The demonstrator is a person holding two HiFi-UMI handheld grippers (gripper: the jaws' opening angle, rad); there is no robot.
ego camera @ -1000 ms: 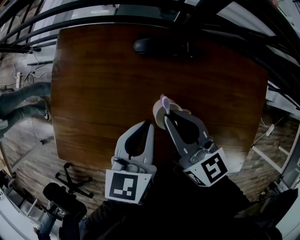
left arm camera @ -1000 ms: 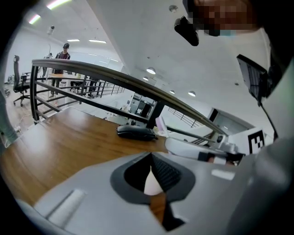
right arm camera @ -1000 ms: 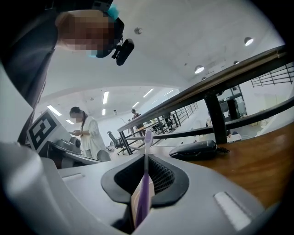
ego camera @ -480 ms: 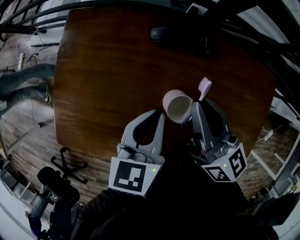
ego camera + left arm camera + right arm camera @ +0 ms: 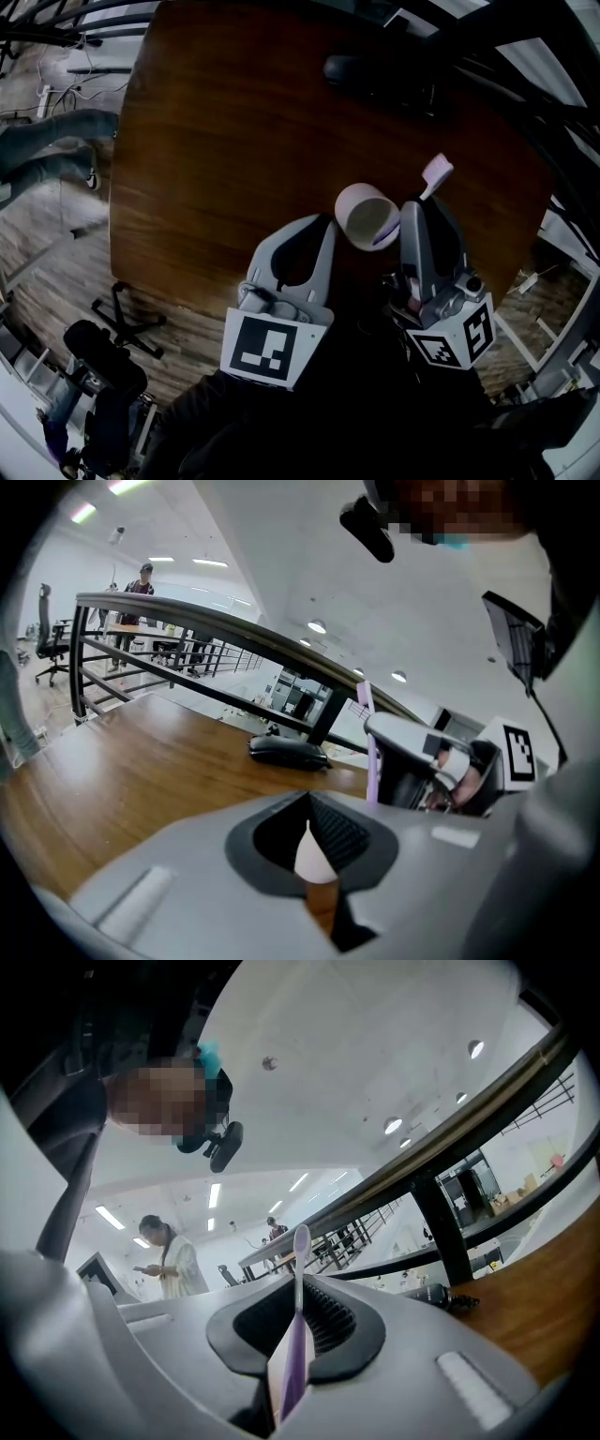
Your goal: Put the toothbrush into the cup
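Pink cup [image 5: 362, 212] seen whole fr. head view only, toothbrush [image 5: 436, 174] near.

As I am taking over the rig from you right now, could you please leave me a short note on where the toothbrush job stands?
Left gripper: shut on the wall of the cup, holding it next to the right gripper.
Right gripper: shut on the toothbrush, bristle head up.
Done: both things are gripped.
Left: the purple handle end seems to be at the cup's mouth, but the brush is not yet released. Lower it in, open the right jaws, then set the cup on the table.
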